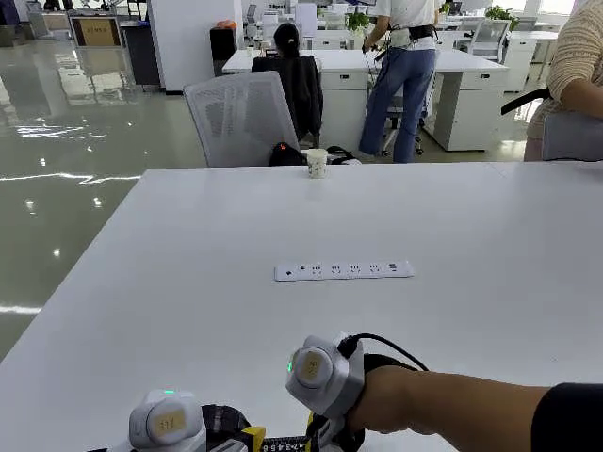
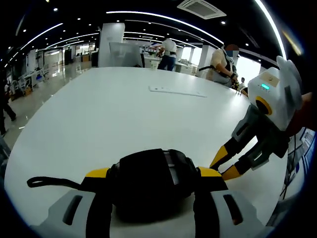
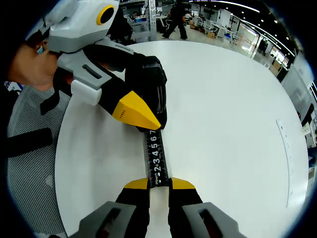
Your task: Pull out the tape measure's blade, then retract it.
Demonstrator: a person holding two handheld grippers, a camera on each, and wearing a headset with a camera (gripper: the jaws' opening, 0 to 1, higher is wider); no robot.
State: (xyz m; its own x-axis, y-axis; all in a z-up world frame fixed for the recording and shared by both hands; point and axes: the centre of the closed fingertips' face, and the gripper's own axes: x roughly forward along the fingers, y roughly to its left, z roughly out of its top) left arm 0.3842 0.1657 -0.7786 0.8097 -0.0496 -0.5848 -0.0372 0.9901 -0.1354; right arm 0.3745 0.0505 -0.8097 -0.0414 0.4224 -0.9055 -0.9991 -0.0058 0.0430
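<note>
The black tape measure sits on the white table, and my left gripper is shut on its case, yellow fingertips on either side. A short length of blade with black numbers runs out of the case to my right gripper, which is shut on the blade's end. In the head view both grippers are at the bottom edge: the left gripper by the case, the right gripper in a hand, and the blade between them.
A white power strip lies mid-table and a paper cup stands at the far edge. Beyond it are a grey chair, desks and people. The table's left edge runs diagonally.
</note>
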